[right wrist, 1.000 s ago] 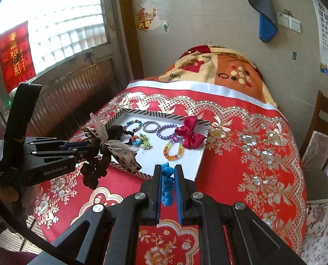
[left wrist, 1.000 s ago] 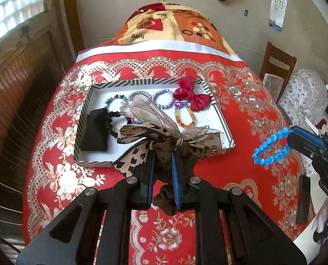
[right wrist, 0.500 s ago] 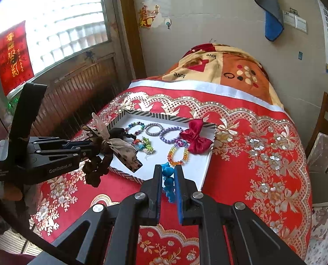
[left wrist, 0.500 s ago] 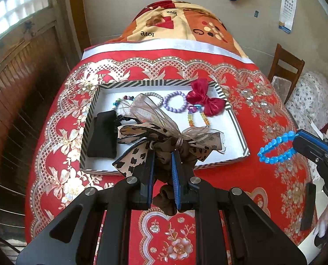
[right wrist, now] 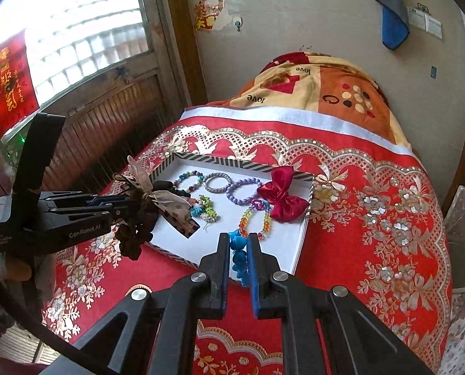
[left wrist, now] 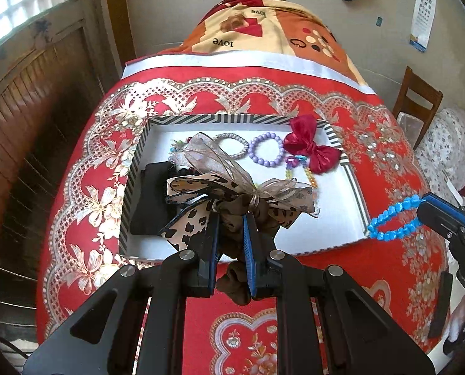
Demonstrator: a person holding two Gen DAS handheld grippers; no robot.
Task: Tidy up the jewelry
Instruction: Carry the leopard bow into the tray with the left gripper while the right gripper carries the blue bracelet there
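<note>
A white tray with a striped rim [left wrist: 219, 119] [right wrist: 232, 164] lies on the red tablecloth. It holds a red bow [left wrist: 310, 148] [right wrist: 280, 198], a purple bead bracelet [left wrist: 266, 150] [right wrist: 243, 191], other bracelets and a black pouch [left wrist: 152, 197]. My left gripper [left wrist: 230, 218] [right wrist: 124, 206] is shut on a brown scrunchie with a leopard-print bow [left wrist: 232, 187] [right wrist: 157, 200], held over the tray's near left part. My right gripper [right wrist: 239, 240] [left wrist: 420, 206] is shut on a blue bead bracelet [right wrist: 238, 257] [left wrist: 391, 218], held over the tray's near right corner.
The table is covered by a red floral cloth [left wrist: 388, 143]. A folded blanket [left wrist: 263, 28] lies at the far end against the wall. A wooden chair [left wrist: 416, 93] stands at the right. A wooden panel and window are on the left.
Both grippers have moved forward toward the tray, each still holding its item. The tray appears larger and nearer in both views.
</note>
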